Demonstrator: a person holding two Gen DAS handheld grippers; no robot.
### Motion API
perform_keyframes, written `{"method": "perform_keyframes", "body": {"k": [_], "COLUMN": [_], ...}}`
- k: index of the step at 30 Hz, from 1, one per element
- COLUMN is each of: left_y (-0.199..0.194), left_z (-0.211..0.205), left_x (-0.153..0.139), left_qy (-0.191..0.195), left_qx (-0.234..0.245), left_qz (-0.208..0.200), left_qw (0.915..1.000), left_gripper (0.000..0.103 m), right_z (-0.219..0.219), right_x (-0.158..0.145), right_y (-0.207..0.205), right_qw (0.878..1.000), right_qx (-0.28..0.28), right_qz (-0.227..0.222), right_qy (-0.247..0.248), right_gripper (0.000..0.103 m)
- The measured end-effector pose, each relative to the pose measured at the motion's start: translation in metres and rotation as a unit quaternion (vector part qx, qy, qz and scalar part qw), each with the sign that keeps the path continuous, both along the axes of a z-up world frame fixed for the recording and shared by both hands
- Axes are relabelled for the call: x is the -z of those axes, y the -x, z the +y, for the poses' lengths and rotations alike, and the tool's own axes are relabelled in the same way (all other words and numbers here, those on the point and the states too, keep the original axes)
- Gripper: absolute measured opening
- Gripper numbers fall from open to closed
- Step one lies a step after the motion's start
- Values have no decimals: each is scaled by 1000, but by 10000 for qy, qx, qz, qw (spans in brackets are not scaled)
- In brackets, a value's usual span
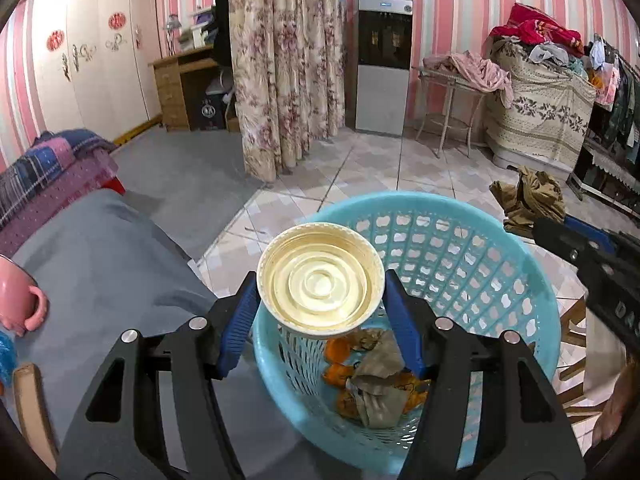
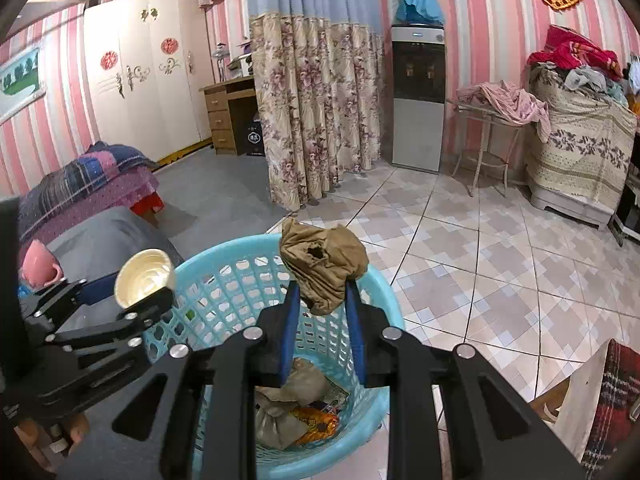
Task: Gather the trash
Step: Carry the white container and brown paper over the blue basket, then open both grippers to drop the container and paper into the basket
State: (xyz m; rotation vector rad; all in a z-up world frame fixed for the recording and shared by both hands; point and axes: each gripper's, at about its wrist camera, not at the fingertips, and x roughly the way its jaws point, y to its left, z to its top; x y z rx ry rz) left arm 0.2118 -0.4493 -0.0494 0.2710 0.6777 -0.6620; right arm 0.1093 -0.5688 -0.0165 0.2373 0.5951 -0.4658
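Two pieces of trash hang over the basket (image 1: 500, 240) at once. From the left wrist, the left gripper (image 1: 320, 304) pinches a paper cup (image 1: 320, 280) between its blue fingers (image 1: 240, 320), mouth toward the camera, pads on opposite sides of the rim, probably the only grip that suits so wide a thing. The cup sits above the basket's near-left edge, partly over the grey table (image 1: 100, 260), so it likely needs to go a little further in to fall clear. Wrappers and crumpled paper (image 1: 380, 384) already lie at the bottom. A pink mug (image 1: 18, 300) stands well left, out of the way. From the right wrist, the right gripper (image 2: 322, 304) clamps a brown paper wad (image 2: 320, 264) between narrowly set fingers (image 2: 290, 320), held above the basket's open mouth. The tiled floor (image 2: 480, 260) to the right is open, and the two grippers stay apart with the basket rim between.
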Motion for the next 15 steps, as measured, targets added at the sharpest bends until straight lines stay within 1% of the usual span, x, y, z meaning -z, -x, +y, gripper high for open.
{"method": "perform_keyframes", "body": {"k": [3,7,9,12,15], "left_y": [-3,-11,-15,-22,-25], "left_z": [2,19,33,57,78], "left_x": [0,-10,-14,-22,-30], "left_qy": [23,95,81,119,139], "left_qx": [-149,-327,-472,-710,-942], "left_qz": [-70,-189,-268,-311,-407], "left_qw": [9999,9992,9985,9969,9946], "left_gripper": [78,81,84,84,88], "right_z": [4,8,9,16,24], "right_x": [3,6,6,7,11], "right_y": [-3,-6,-7,-12,-19], "right_qw": [9999,9999,9999,9998,9998], "right_qx": [-47,-51,-58,-93,-99], "right_qz": [79,131,129,141,152], "right_qy": [52,53,53,104,121], "right_gripper": [24,24,24,24,24]}}
